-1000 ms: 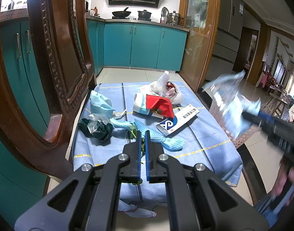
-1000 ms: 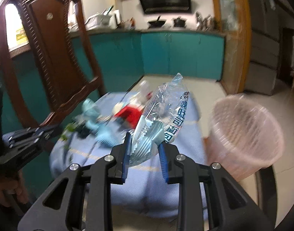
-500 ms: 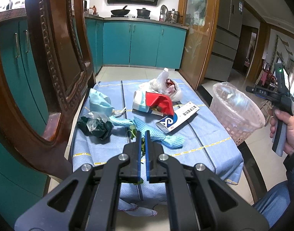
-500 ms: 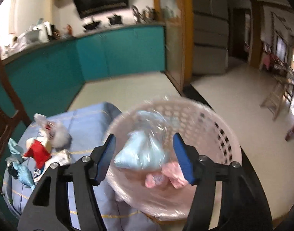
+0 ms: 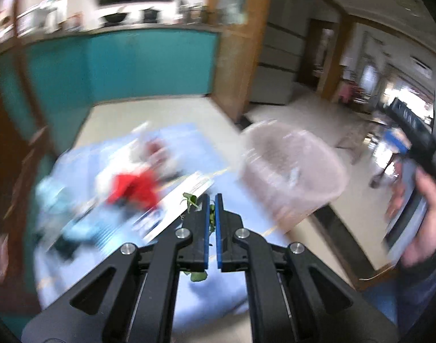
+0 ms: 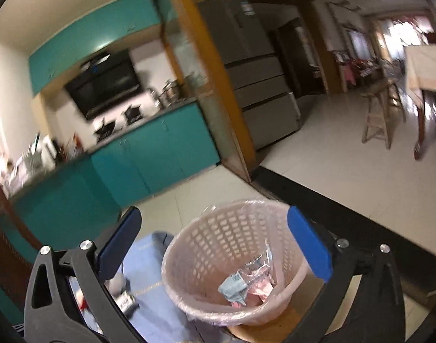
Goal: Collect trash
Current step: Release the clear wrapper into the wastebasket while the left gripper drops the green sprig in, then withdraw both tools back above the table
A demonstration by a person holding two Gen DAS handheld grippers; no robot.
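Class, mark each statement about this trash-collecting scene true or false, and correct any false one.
1. The right gripper has its jaws wide apart. True.
2. The pink basket is empty. False: a clear plastic bag and other wrappers lie inside.
3. The left gripper is shut on a green leafy sprig. True.
4. The basket stands on the blue tablecloth. False: it stands beside the table.

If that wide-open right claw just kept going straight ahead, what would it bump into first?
Probably the pink basket: it sits directly between the right claw's open fingers, wrappers lying inside. Depth is hard to judge.
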